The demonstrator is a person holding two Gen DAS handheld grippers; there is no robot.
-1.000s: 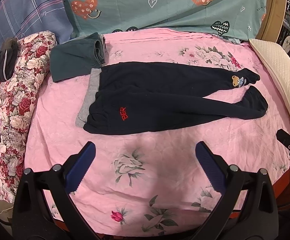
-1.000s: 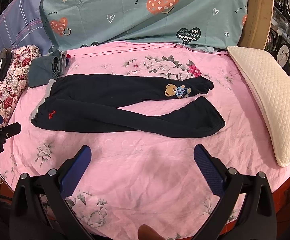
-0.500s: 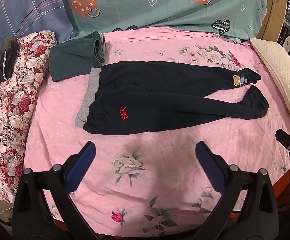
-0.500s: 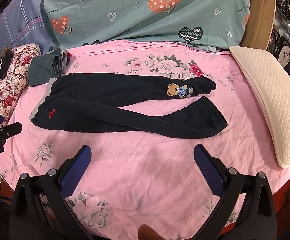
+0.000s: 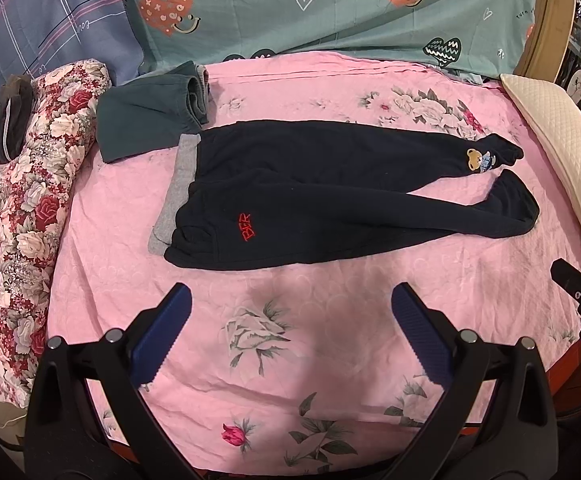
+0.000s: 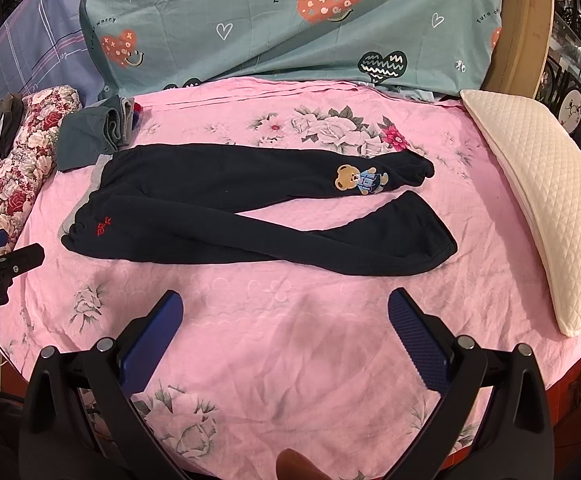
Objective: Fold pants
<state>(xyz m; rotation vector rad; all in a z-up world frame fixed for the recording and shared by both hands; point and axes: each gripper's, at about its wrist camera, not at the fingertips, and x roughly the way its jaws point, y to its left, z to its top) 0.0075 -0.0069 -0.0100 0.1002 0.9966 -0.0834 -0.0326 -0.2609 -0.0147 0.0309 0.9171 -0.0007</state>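
Dark navy pants (image 5: 322,196) (image 6: 250,200) lie flat on the pink floral bedsheet (image 5: 298,336), waist to the left with a grey band, legs running right and slightly apart. A red embroidered word sits near the waist and a bear patch (image 6: 360,179) near one cuff. My left gripper (image 5: 290,300) hovers open over bare sheet in front of the waist end. My right gripper (image 6: 284,308) hovers open in front of the legs. Neither touches the pants.
A folded dark green garment (image 5: 150,118) lies just behind the waistband. A floral quilt roll (image 5: 22,184) with dark items on it lines the left. A cream pillow (image 6: 546,216) lies on the right, a teal heart-print pillow (image 6: 290,20) at the back.
Both grippers have drifted slightly; the pants lie as before and both grippers stay open.
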